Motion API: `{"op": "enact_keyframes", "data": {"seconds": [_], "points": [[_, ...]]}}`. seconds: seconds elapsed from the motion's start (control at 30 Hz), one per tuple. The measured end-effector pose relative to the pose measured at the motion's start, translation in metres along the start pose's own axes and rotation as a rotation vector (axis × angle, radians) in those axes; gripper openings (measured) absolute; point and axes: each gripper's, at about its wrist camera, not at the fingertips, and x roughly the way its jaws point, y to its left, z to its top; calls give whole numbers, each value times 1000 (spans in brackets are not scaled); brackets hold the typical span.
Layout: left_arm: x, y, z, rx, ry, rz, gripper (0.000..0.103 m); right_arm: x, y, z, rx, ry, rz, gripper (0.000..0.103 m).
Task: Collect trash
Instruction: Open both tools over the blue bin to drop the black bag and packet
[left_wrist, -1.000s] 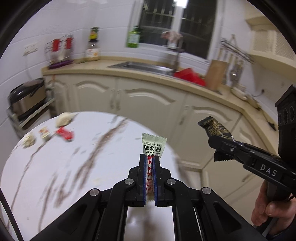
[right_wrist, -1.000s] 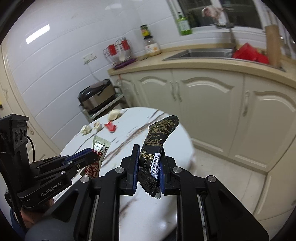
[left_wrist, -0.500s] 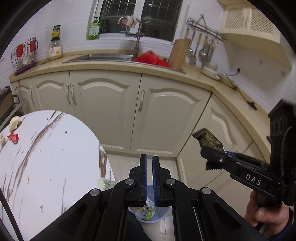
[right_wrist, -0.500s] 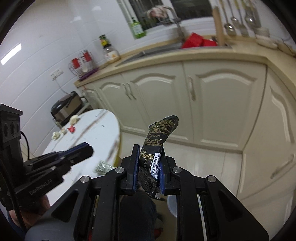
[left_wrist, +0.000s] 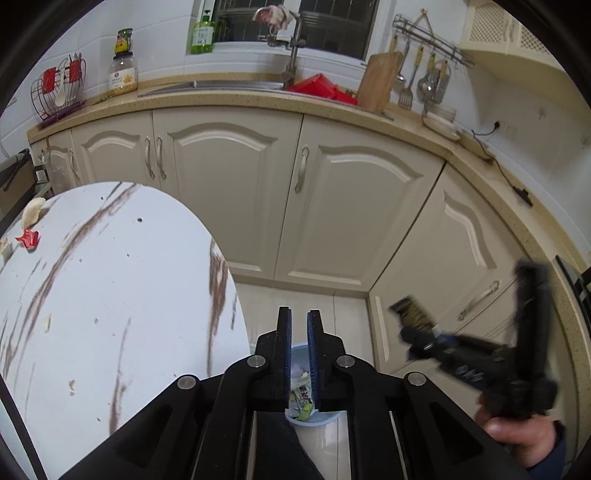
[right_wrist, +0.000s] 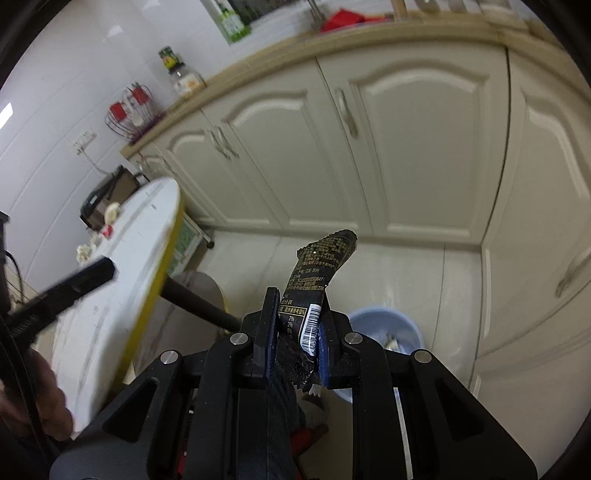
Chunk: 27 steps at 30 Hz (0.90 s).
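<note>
Kitchen floor: blue bin at six o'clock below left gripper, fingers just parting, empty; right gripper pinches black wrapper.

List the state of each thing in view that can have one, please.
left tool: jaws just opened slightly, nothing between them
right tool: shut on black wrapper
black wrapper: held, bent at top
blue bin: open, trash inside
cabinet doors: closed
red wrapper: lying on table

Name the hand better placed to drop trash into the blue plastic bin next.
Right. The right gripper is shut on the black snack wrapper, near the blue plastic bin. The left gripper holds nothing.
</note>
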Motion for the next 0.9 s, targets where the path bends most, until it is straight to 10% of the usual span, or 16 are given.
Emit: {"op": "enact_keyframes", "data": {"seconds": [0.1,0.2,0.37,0.47,0.53,0.6,0.9], "points": [[10,-5,4,6,13,17,18,32,-22,-18,35,85,-6,17],[15,-5,6,-1,2,49,69,66,-41,-36,66,165,-13,17],[21,-6,-1,12,-2,108,89,111,-66,-58,103,254,-27,18],[29,-10,-2,6,7,126,90,131,-71,-61,109,280,-45,36],[33,-11,-3,5,19,127,90,141,-78,-62,119,285,-61,76],[36,-11,-1,5,22,134,90,152,-83,-63,150,298,-84,90],[26,12,3,-39,13,110,91,142,-84,-55,218,272,-134,103]]}}
